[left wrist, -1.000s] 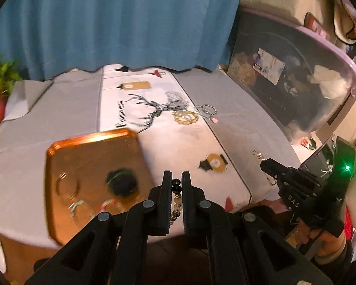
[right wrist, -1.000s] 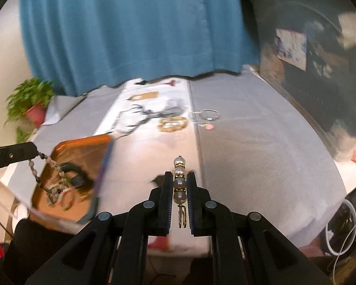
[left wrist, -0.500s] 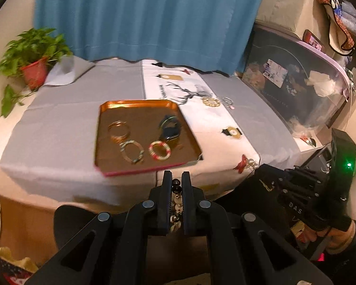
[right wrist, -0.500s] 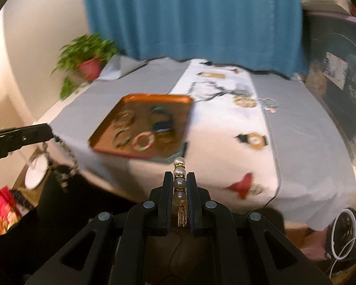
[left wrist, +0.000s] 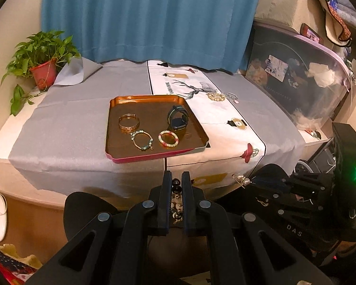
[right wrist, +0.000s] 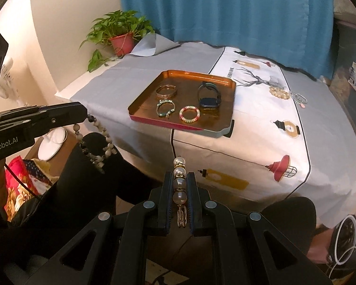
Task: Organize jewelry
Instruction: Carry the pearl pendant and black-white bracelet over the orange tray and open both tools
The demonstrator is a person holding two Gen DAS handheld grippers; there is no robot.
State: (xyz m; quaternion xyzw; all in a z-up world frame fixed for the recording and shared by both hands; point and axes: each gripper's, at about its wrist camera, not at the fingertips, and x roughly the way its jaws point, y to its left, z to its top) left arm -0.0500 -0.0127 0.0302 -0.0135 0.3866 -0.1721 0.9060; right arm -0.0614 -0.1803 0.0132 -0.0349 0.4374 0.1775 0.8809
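While your left tongs pinch a string of grey and dark beads, the loose part hangs below their tips over your dark lap, off the near table edge. Your right tongs are clamped on a short pearl piece: two pearls stick out past the tips, and a gold clasp hangs behind them. Ahead of both tongs, beyond the table edge, sits the copper tray on the grey cloth. It holds a gold bangle, a teal bead bracelet, a pink bead bracelet and a dark watch. Farther off and to the right of the tray, on the white runner, lie a cream bead bracelet and, touching or just beside it, a silver chain.
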